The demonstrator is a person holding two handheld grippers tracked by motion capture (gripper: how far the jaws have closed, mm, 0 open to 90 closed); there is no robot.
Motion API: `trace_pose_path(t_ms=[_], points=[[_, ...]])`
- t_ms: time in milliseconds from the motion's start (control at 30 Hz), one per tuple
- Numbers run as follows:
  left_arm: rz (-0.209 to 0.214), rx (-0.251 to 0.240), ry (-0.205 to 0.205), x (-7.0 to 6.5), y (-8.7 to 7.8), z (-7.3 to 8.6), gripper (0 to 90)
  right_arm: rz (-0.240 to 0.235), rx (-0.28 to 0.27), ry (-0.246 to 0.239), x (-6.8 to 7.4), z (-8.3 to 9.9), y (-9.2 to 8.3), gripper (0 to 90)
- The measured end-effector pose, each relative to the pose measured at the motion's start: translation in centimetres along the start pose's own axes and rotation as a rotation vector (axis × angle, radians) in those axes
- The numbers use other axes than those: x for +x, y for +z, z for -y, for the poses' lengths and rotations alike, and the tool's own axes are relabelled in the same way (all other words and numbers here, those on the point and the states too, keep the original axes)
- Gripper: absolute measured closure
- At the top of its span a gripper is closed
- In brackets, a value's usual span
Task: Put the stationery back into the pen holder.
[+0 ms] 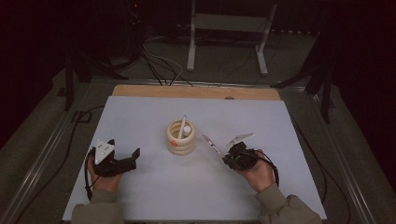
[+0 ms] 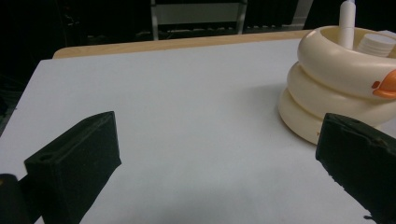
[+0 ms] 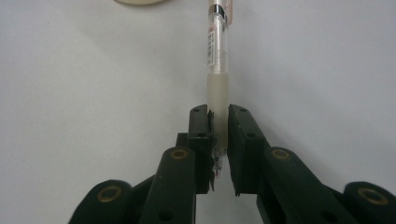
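Bare mat [image 1: 154,196] around one ringed holder [image 1: 181,138]

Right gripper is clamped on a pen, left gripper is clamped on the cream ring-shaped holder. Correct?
Not quite. The left gripper is open and holds nothing; the cream ring-shaped holder stands beyond its jaws, as the left gripper view shows. The right gripper is indeed clamped on the pen.

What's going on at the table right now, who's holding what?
A person works at a white-topped table with a handheld gripper in each hand. The right gripper is shut on the frosted grip end of a clear plastic pen, which points toward the cream ringed pen holder with an orange duck bill. The holder has a white pen and a white ribbed cap in it. The left gripper sits open beside the holder, with nothing between its jaws.
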State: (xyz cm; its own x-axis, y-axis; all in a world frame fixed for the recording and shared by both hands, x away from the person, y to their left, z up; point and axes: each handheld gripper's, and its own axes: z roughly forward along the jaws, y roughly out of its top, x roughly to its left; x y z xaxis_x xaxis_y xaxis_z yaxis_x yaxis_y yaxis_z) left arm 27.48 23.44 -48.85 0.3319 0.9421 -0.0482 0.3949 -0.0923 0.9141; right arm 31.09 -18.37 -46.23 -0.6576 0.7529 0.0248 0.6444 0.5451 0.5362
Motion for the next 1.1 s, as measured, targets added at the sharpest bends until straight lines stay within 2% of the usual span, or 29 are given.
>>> trace_pose_path(t_ms=[300, 467, 1100], points=[[0.001, -0.001, 0.002, 0.0, 0.0, 0.0, 0.4, 0.001, -0.019, -0.008, -0.3, -1.2, -0.7, 81.4], [0.001, 0.001, 0.001, 0.0, 0.0, 0.0, 0.4, -0.015, -0.027, -0.008, -0.4, -1.9, -0.9, 81.3], [0.001, 0.002, 0.002, 0.0, 0.0, 0.0, 0.4, -0.028, -0.059, -0.062, 0.1, -4.9, -2.4, 81.3]])
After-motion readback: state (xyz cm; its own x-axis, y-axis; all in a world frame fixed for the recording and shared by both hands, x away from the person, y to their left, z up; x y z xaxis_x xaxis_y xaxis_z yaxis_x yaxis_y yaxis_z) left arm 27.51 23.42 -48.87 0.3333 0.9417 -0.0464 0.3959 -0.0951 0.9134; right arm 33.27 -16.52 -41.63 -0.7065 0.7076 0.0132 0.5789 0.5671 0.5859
